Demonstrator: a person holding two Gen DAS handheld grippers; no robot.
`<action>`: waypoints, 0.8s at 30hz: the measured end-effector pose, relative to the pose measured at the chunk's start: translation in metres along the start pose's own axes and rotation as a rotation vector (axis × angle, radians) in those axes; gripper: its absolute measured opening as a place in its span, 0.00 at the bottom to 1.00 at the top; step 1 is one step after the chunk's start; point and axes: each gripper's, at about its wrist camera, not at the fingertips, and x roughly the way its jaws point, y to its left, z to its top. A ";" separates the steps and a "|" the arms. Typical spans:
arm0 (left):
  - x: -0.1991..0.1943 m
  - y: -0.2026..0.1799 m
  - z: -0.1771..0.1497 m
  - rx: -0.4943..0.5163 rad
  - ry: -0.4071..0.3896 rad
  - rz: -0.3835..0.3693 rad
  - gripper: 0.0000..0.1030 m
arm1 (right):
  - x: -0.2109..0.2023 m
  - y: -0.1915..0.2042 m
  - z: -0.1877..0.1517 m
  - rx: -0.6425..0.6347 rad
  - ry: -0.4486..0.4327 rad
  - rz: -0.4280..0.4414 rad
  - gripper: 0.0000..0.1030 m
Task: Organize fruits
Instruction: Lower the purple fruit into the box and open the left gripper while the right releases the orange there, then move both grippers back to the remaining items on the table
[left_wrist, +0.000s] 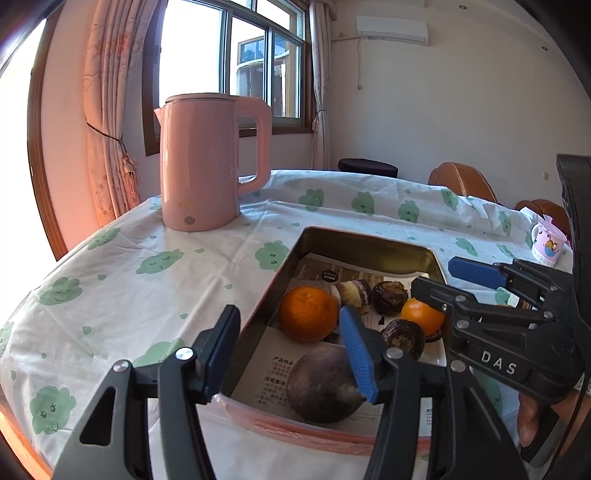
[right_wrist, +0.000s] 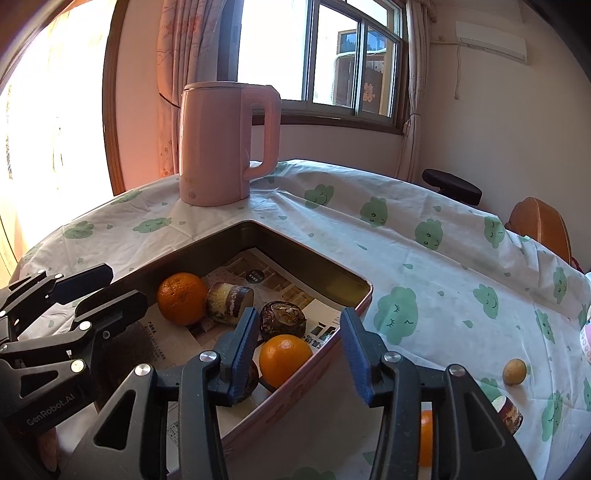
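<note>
The left hand-held gripper (left_wrist: 290, 354) hangs over the near left corner of a metal tin (left_wrist: 354, 242), its jaws apart with nothing between them. Paper lines the tin. On it lie a large orange (left_wrist: 308, 314), a smaller orange (left_wrist: 421, 314), a dark round fruit (left_wrist: 321, 384) by the near wall, and several brown pieces (left_wrist: 389, 291). The right hand-held gripper (left_wrist: 443, 278) reaches in from the right, jaws apart. A pink kettle (left_wrist: 201, 162) stands on the cloth-covered surface (left_wrist: 129, 280); a small mug (left_wrist: 546, 243) sits far right.
</note>
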 end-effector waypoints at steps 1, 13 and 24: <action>-0.001 0.000 0.000 -0.001 -0.004 0.002 0.61 | 0.000 0.000 0.000 0.001 -0.002 -0.002 0.50; -0.018 -0.012 0.005 -0.006 -0.084 -0.020 0.72 | -0.025 -0.016 -0.006 0.042 -0.096 -0.041 0.59; -0.022 -0.089 0.008 0.109 -0.077 -0.153 0.72 | -0.081 -0.126 -0.049 0.238 -0.097 -0.230 0.59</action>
